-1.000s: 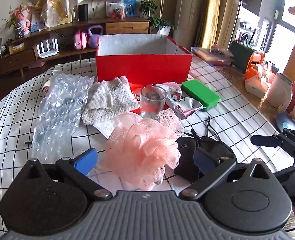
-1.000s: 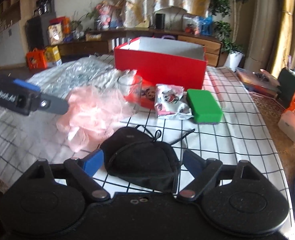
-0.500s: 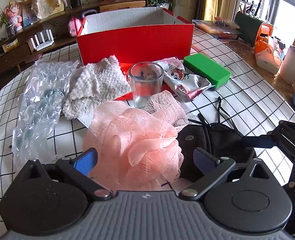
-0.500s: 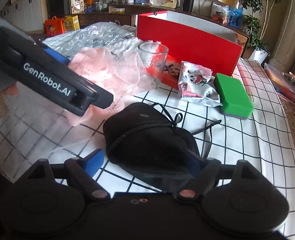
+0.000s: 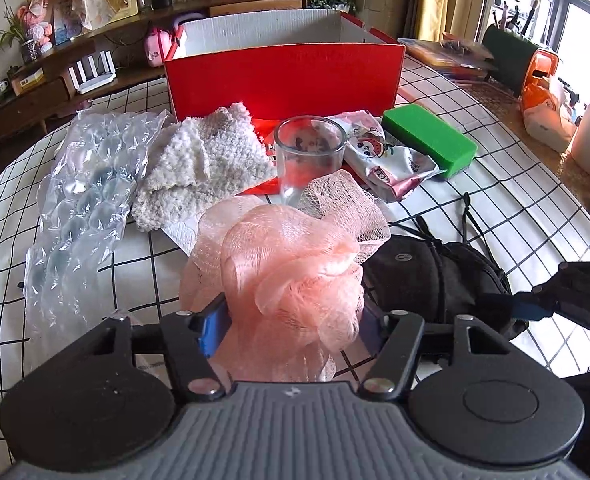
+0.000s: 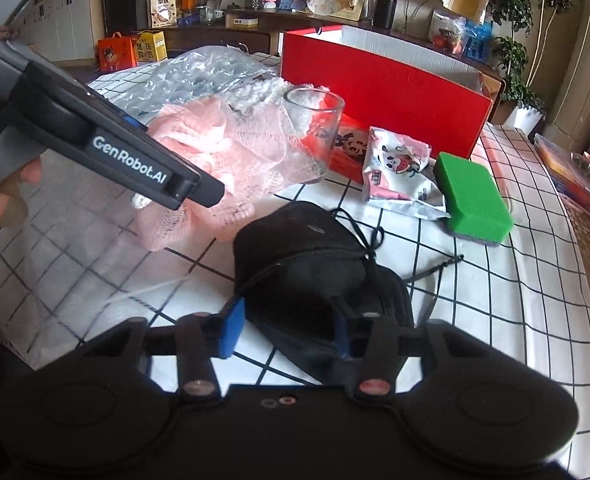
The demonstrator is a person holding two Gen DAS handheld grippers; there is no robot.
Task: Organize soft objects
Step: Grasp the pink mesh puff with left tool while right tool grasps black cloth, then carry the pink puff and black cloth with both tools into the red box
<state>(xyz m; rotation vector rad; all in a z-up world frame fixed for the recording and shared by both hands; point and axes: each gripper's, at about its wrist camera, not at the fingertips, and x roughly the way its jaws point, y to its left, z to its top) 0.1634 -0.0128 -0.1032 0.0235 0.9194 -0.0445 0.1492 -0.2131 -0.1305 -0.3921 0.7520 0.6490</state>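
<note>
A pink mesh bath pouf [image 5: 287, 276] lies on the checked tablecloth, and my left gripper [image 5: 291, 328] is shut on its near side. A black drawstring pouch [image 6: 315, 276] lies to its right, and my right gripper [image 6: 287, 328] is shut on the pouch's near edge. The pouch [image 5: 435, 276] and the right gripper's fingertip [image 5: 527, 308] show in the left wrist view; the left gripper's body [image 6: 135, 160] and the pouf [image 6: 223, 152] show in the right wrist view. An open red box [image 5: 283, 76] stands behind.
A glass cup [image 5: 309, 160] stands just behind the pouf. A white knitted cloth [image 5: 203, 164], bubble wrap [image 5: 79, 192], a printed snack packet [image 5: 387, 160] and a green sponge [image 5: 431, 140] lie before the box. Clutter lines the table's right edge.
Both grippers moved forward and closed: the left one onto the pink pouf, the right one onto the black pouch. Both were open a second ago.
</note>
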